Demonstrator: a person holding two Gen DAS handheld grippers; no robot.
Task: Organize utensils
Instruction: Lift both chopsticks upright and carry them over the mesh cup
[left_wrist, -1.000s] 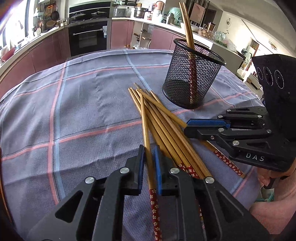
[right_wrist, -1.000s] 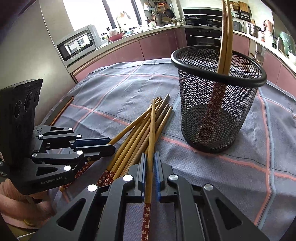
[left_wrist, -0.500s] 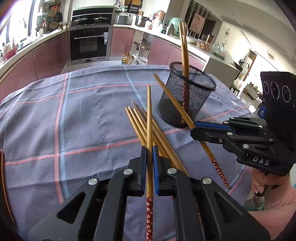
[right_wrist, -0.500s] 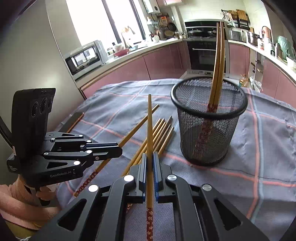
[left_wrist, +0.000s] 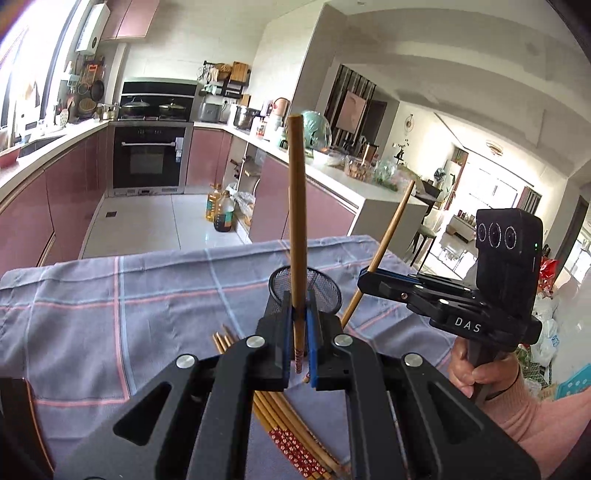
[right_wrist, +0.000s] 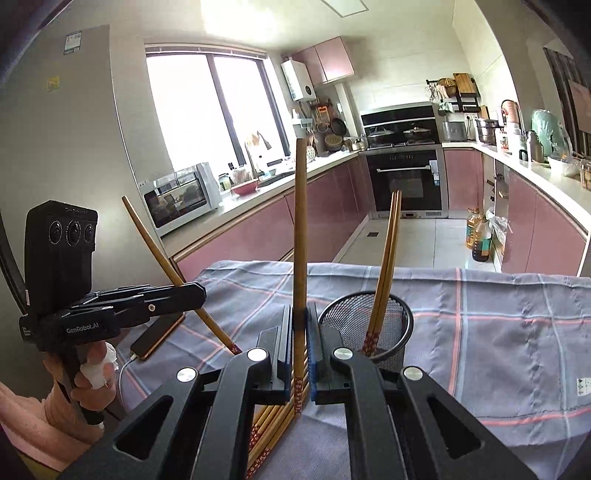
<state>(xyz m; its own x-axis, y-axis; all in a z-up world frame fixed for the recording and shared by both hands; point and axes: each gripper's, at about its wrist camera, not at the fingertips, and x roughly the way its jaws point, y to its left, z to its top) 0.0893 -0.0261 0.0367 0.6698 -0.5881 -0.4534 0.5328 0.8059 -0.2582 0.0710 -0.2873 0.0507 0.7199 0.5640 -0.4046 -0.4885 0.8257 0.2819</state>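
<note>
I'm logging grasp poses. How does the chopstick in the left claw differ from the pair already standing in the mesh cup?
The chopstick in the left claw is single, clamped between the pads and held clear of the table; the pair stands loose in the mesh cup. The held one shows upright in the left view; the pair leans against the rim. Both are tan wood with red patterned ends pointing down.

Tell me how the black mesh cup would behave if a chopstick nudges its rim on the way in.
The mesh cup is open wire, so probably light and apt to slide or tip on the cloth. The two chopsticks already inside lean against one side and stand far above the rim, likely making it top-heavy. It has a round, flat base, so it should not roll unless it falls over.
</note>
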